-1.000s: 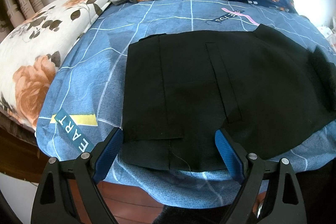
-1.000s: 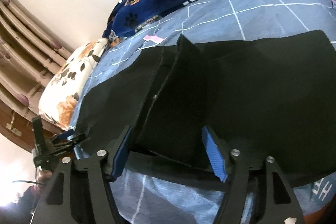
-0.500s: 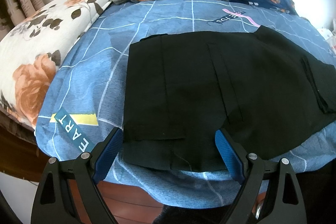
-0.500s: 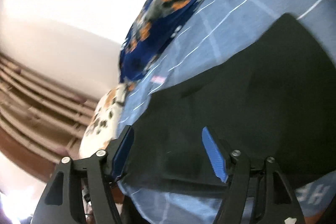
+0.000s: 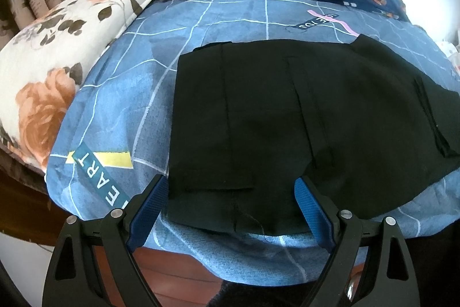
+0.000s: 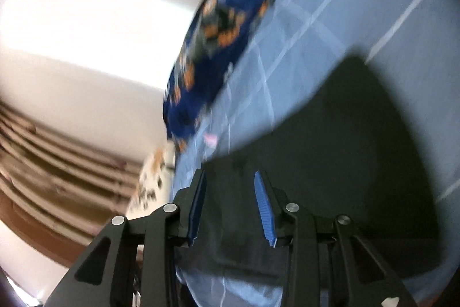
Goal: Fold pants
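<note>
You are between folds: the black pants (image 5: 287, 120) lie already doubled on the bed (image 5: 120, 94), and neither gripper has hold of them. Your left gripper (image 5: 231, 209) hangs spread wide over the near edge of the cloth, its blue pads standing on either side of the hem just ahead of it, without pressing on it. Your right gripper (image 6: 230, 206) has just been closing its jaws and now stands part-way closed with a clear gap between the pads; the pants (image 6: 345, 163) spread ahead of and beneath it, but its view is smeared, so it looks as if nothing is pinched, though that is hard to be sure of. The next move probably calls for lowering each gripper onto an edge, pinching through all the layers, then carrying that end across. The cloth looks thin, matte and limp, lying fairly flat with straight seams and one stepped layer visible near your left gripper; to its right a narrow dark strip, perhaps a pocket edge, lies on the surface.
</note>
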`<state>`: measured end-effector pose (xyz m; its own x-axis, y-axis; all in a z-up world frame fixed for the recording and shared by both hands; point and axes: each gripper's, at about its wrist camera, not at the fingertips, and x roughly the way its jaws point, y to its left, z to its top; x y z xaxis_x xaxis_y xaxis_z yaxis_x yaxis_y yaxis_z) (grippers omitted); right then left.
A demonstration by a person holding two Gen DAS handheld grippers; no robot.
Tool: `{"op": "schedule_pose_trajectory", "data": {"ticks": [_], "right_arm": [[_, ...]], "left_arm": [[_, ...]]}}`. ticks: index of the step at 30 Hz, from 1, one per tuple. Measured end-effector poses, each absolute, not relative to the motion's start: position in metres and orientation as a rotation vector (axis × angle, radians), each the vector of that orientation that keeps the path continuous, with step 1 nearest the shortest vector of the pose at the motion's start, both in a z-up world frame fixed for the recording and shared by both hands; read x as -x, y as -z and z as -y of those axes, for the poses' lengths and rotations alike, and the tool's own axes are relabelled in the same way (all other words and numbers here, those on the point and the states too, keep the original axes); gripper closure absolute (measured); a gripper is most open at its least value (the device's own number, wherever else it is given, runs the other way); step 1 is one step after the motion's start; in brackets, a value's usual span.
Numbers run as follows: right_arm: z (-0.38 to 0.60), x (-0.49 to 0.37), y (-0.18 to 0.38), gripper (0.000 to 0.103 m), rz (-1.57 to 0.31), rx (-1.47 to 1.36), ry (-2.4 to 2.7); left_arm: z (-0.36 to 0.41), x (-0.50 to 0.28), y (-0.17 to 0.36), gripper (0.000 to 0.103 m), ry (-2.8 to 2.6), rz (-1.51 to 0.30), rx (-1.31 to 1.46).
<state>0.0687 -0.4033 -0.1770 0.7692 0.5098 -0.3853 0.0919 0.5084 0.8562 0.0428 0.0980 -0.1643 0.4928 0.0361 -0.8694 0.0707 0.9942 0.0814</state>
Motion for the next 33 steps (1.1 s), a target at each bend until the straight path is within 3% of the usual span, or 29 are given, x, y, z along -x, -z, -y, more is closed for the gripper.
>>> {"op": "schedule_pose_trajectory", "data": {"ticks": [4, 9, 10, 11, 13, 16, 19, 27, 29, 30, 33], "right_arm": [[0.450, -0.076, 0.174, 0.069, -0.643, -1.049, -0.181], [0.467, -0.101, 0.193, 0.069, -0.741, -1.054, -0.131], [0.470, -0.100, 0.202, 0.072, -0.765, -1.066, -0.110], [0.473, -0.101, 0.211, 0.084, -0.784, -1.091, -0.099], [0.478, -0.099, 0.227, 0.099, -0.808, -1.154, -0.092], [0.484, -0.082, 0.227, 0.090, -0.726, -1.216, -0.118], [0.485, -0.054, 0.215, 0.089, -0.646, -1.229, -0.176], [0.462, -0.003, 0.218, 0.089, -0.750, -1.172, -0.236], [0.458, 0.000, 0.229, 0.099, -0.815, -1.149, -0.188], [0.459, 0.001, 0.234, 0.100, -0.811, -1.172, -0.186], [0.459, 0.000, 0.233, 0.093, -0.796, -1.197, -0.180]], "left_arm": [[-0.098, -0.044, 0.164, 0.014, 0.020, -1.058, -0.108], [-0.099, -0.044, 0.164, 0.014, 0.016, -1.061, -0.109], [-0.099, -0.044, 0.164, 0.014, 0.017, -1.061, -0.108], [-0.099, -0.044, 0.164, 0.014, 0.016, -1.061, -0.108], [-0.099, -0.044, 0.165, 0.014, 0.015, -1.063, -0.106], [-0.102, -0.044, 0.166, 0.014, 0.014, -1.066, -0.096], [-0.104, -0.045, 0.166, 0.014, 0.014, -1.066, -0.088], [-0.104, -0.046, 0.167, 0.014, 0.015, -1.068, -0.084], [-0.104, -0.045, 0.165, 0.014, 0.015, -1.065, -0.080], [-0.105, -0.044, 0.163, 0.014, 0.017, -1.063, -0.076], [-0.117, -0.044, 0.149, 0.014, 0.017, -1.033, -0.038]]}}
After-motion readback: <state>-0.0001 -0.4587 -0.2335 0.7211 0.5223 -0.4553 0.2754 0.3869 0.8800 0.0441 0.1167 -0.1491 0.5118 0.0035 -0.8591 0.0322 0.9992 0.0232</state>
